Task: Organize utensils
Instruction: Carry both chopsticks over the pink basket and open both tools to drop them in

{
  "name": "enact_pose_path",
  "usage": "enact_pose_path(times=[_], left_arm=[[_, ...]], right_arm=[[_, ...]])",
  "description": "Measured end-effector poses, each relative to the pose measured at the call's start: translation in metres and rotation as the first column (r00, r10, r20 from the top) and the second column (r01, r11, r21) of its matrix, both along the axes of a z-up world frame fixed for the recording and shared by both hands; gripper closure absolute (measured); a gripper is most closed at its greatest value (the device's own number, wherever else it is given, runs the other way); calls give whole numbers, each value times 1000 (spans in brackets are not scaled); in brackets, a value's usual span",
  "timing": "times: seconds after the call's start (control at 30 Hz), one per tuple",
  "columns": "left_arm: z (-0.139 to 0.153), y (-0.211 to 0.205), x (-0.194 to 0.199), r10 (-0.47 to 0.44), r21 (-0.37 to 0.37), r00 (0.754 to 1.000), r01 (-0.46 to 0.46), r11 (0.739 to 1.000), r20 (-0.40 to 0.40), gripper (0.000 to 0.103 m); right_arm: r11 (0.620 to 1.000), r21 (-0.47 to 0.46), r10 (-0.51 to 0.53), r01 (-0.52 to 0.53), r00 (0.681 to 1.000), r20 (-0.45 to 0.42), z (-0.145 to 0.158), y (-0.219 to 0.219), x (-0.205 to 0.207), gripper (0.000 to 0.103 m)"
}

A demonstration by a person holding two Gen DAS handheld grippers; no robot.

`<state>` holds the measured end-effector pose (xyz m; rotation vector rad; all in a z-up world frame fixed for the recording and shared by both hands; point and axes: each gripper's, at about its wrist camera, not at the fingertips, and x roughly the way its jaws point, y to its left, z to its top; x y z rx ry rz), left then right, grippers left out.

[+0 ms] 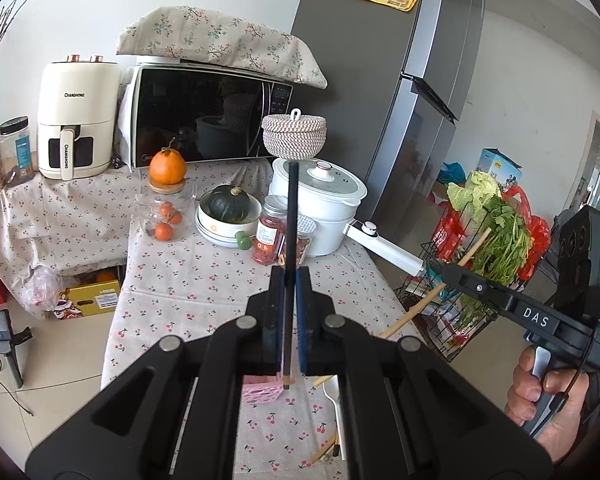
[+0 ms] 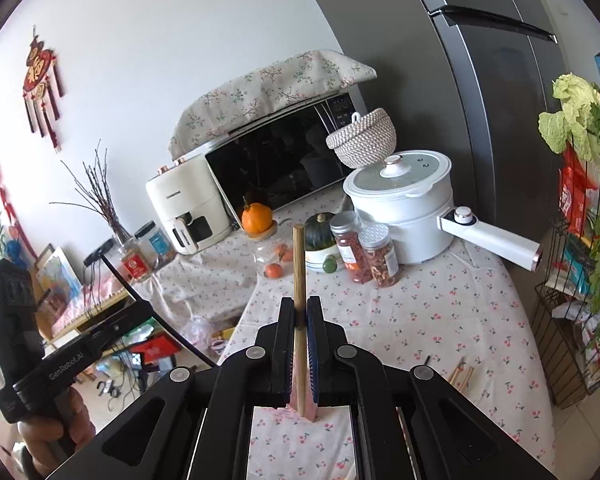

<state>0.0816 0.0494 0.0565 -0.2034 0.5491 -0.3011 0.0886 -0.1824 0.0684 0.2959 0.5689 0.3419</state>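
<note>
Black and slim, the chopstick (image 1: 290, 240) clamped in the left gripper (image 1: 290, 292) runs along the line of the fingers, its far end pointing out over the white pot (image 1: 318, 200) and its near end hanging just above the pink holder (image 1: 260, 392). The right gripper (image 2: 300, 320) is clenched the same way on a pale wooden chopstick (image 2: 299, 280), which also lies along its fingers, the blunt far end up toward the pumpkin (image 2: 320, 232) and the near end down by the pink holder (image 2: 310, 410).

Both sticks are off the cherry-print tablecloth (image 2: 440, 320), gripped near the middle, with the holder directly beneath the near tips and close behind the fingers. Judging from this, the next move turns on tipping each stick upright so its lower end drops into the holder. Both hands look about equally near it.

The black stick is square-edged and matt with a lighter band at its near tip. The wooden one is round, smooth and straw-coloured.

More wooden chopsticks (image 2: 462, 374) lie loose on the cloth, to the right of the holder, and a white spoon (image 1: 334, 396) rests just beside it, so the sorting looks only partly done.
</note>
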Motion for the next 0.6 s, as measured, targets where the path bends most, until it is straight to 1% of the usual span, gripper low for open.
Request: enact_pose_path(times=[0.1,0.17,0.23,0.33,0.43,0.6], left_arm=[[1,0,4,7,5,1000,-7,1000,10,97],[0,-1,8,24,33,999,-25,999,21,97],[-4,0,14,39,49,999,-40,998,12,97],[-15,4,26,47,49,999,-46,998,-25,97],[-29,4,42,44,71,995,-38,997,-86,97],[-51,4,60,39,90,981,-22,996,-189,97]], right_arm=[[1000,23,7,-7,999,34,4,9,5,97],[1000,30,7,-9,999,50,6,14,10,97],[999,34,5,-7,998,61,4,19,16,97],[999,44,7,-10,998,66,-2,25,26,97],[999,36,29,-31,998,56,-12,36,37,97],[997,-52,56,-57,998,-34,-42,61,56,97]])
